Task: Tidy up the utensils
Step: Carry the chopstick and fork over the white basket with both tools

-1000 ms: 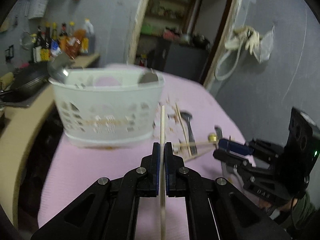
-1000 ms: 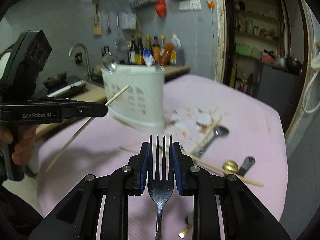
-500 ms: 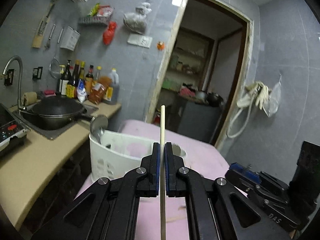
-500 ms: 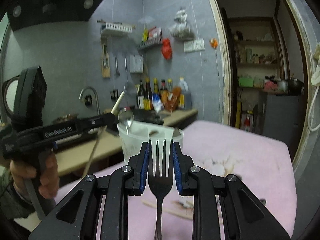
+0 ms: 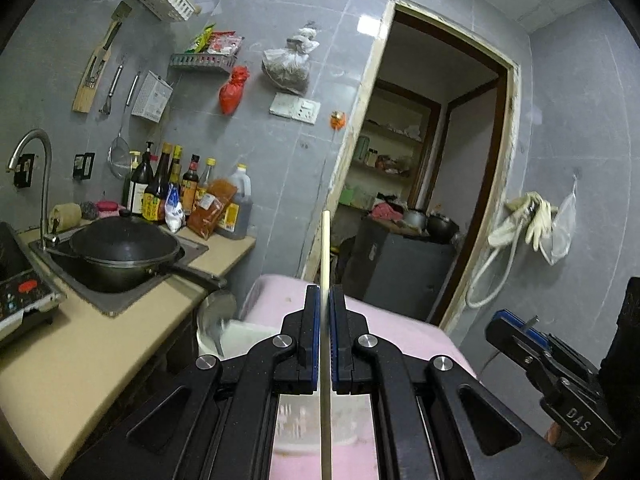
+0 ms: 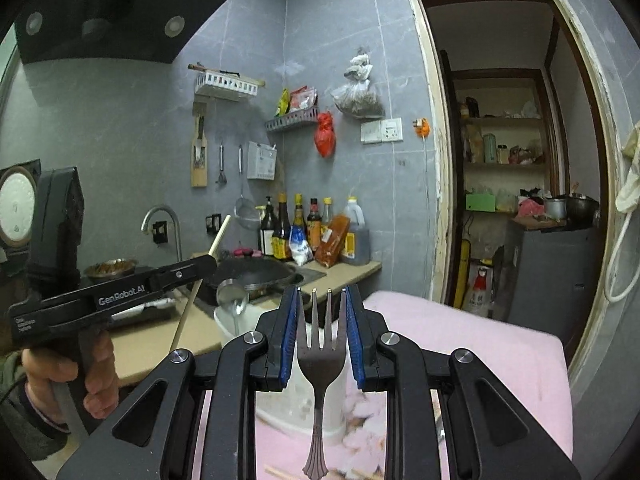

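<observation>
Pinching a single pale chopstick (image 5: 325,280) between its blue pads, the left gripper (image 5: 325,320) holds the stick upright, its tip rising well above the jaws and its lower end running down past them. Below and just ahead sits the white utensil basket (image 5: 240,334) on the pink tablecloth (image 5: 400,320), a spoon (image 5: 214,318) leaning inside it. The right gripper (image 6: 322,332) clamps the head of a dark metal fork (image 6: 322,360), tines up, handle hanging down between the arms. The basket stands directly behind the fork, by the table's near edge. A black wok (image 5: 120,246) rests in the sink beside the counter, with sauce bottles (image 5: 180,196) lined against the grey wall.
</observation>
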Demonstrator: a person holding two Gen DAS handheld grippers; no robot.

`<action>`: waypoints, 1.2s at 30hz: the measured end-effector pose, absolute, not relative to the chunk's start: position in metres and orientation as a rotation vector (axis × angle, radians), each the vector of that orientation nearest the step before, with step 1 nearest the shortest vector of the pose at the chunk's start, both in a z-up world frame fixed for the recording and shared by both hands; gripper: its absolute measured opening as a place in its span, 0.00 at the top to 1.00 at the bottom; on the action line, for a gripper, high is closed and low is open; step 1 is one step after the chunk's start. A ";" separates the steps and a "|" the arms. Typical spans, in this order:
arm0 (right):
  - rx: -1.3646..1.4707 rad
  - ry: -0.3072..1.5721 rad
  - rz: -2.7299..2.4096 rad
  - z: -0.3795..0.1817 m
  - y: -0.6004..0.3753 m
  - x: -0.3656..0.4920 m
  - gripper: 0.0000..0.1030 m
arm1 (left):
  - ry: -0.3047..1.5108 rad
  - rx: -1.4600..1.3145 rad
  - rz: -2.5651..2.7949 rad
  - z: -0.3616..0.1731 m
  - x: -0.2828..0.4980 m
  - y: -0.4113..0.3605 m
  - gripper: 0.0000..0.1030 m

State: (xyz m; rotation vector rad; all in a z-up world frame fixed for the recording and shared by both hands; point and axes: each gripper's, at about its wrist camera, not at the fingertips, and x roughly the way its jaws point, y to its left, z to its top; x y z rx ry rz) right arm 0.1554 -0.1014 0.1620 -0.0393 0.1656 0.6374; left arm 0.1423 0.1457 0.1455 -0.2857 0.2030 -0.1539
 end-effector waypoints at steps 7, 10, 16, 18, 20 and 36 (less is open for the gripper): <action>-0.023 0.087 0.661 0.208 -0.087 0.180 0.81 | 0.112 -0.350 -0.088 0.174 0.176 0.179 0.98; -0.004 0.057 0.671 0.220 -0.078 0.195 0.81 | 0.069 -0.368 -0.051 0.175 0.190 0.193 0.98; 0.030 0.054 0.673 0.205 -0.059 0.225 0.81 | 0.012 -0.377 0.027 0.156 0.214 0.207 0.98; 0.021 0.074 0.673 0.191 -0.053 0.234 0.81 | -0.004 -0.369 0.040 0.147 0.218 0.205 0.98; 0.010 0.103 0.675 0.178 -0.049 0.241 0.81 | -0.016 -0.363 0.050 0.138 0.221 0.205 0.98; -0.033 0.268 0.669 0.108 -0.043 0.257 0.79 | 0.024 -0.231 0.030 0.087 0.206 0.175 0.97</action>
